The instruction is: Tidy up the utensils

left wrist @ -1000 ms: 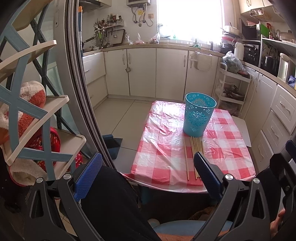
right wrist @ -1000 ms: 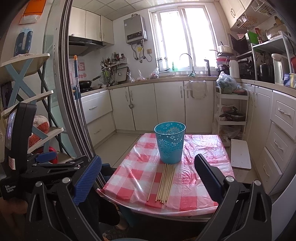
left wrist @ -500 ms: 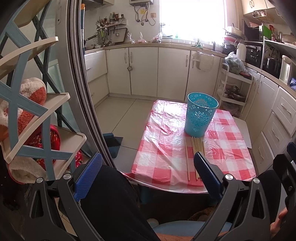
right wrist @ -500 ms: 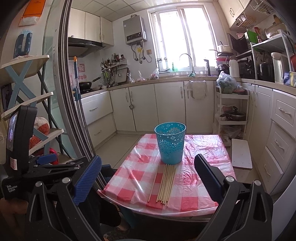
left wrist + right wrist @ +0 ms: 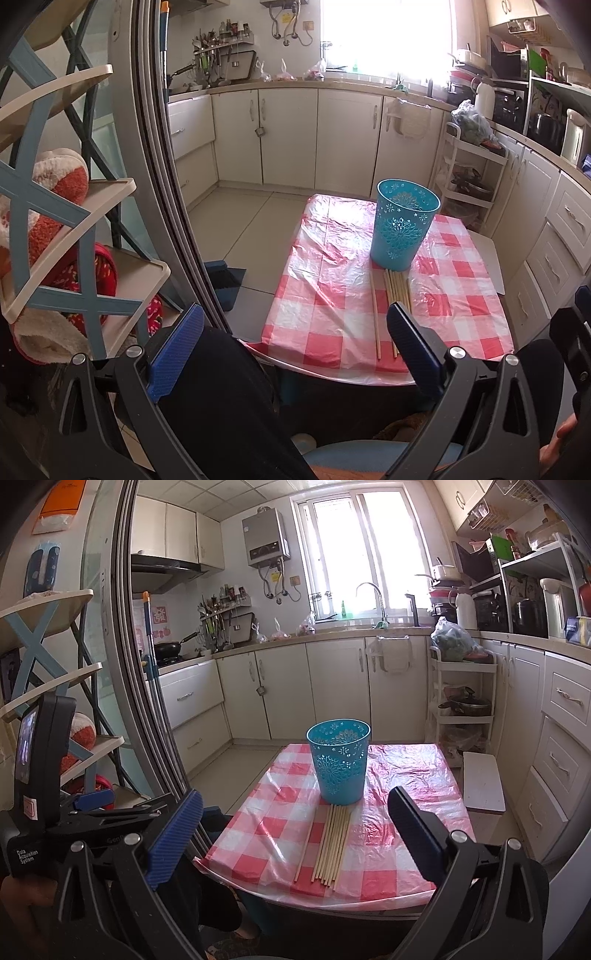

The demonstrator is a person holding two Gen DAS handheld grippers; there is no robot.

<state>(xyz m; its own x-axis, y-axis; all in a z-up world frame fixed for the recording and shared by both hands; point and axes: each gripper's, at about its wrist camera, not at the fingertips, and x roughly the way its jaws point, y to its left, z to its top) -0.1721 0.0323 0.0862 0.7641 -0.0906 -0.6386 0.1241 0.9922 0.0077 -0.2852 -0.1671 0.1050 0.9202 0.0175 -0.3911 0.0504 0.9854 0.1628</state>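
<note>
Right wrist view: my right tongs point(image 5: 291, 834) gape wide and empty, my left tongs point(image 5: 293, 345) too. The chopsticks point(image 5: 332, 843) lie by the table's point(image 5: 402, 797) near edge, tips against the blue cup point(image 5: 339, 760). I'd say nothing's sorted yet.

The chopsticks point(image 5: 334, 843) look like pale, matt wood. The teal cup point(image 5: 340, 762) is smooth perforated plastic. A glossy, wrinkled plastic film covers the red-checked tablecloth point(image 5: 273, 830). The gripper pads point(image 5: 177, 352), at lower left, are ribbed blue rubber on matt black frames.
</note>
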